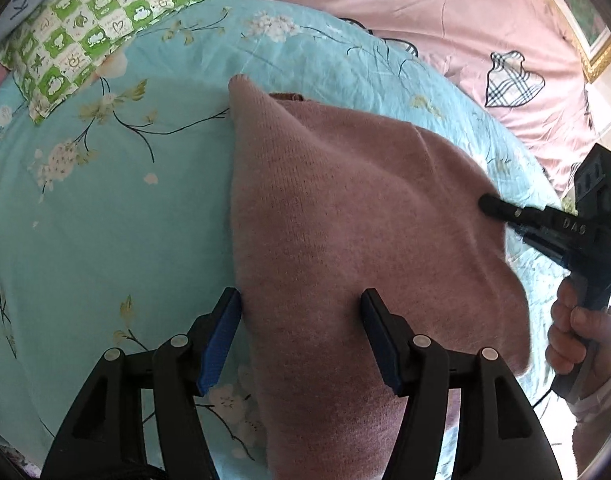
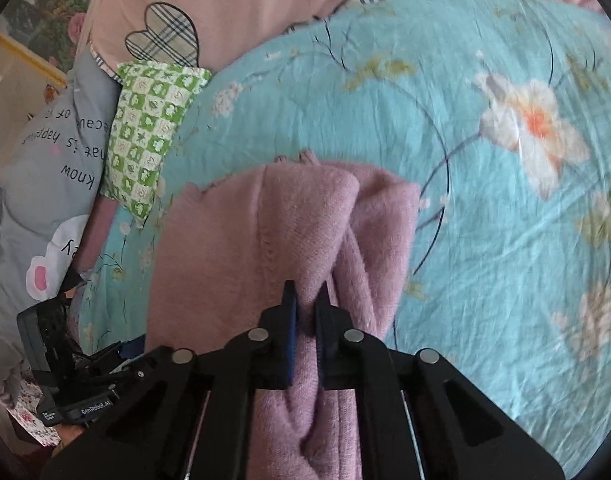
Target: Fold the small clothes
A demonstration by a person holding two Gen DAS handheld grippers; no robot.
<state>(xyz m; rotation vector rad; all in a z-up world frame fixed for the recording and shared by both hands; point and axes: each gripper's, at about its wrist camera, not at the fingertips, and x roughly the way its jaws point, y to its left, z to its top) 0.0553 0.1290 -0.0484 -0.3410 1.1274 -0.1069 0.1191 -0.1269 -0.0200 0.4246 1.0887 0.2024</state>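
Sweater [image 1: 345, 216] half-folded on bedspread [image 1: 105, 200]; right gripper [image 2: 305, 304] pinches its 3 o'clock edge, left gripper [image 1: 301, 312] spread at 6; final fold remains.

Black claws [image 1: 301, 336] (blue pads, silver rivets)

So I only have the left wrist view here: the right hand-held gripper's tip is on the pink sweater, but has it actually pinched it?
Observer: Yes. In the right wrist view the right hand-held gripper is shut on a raised fold of the pink sweater.
Operator: Is the cloth flat around it?
Observer: No, it bunches into lengthwise ridges on either side of the pads.
Operator: I see a grey sliver with letters beyond the green checked pillow. What is it?
Observer: A grey cushion with printed words and a white-and-pink patch, lying against that pillow.
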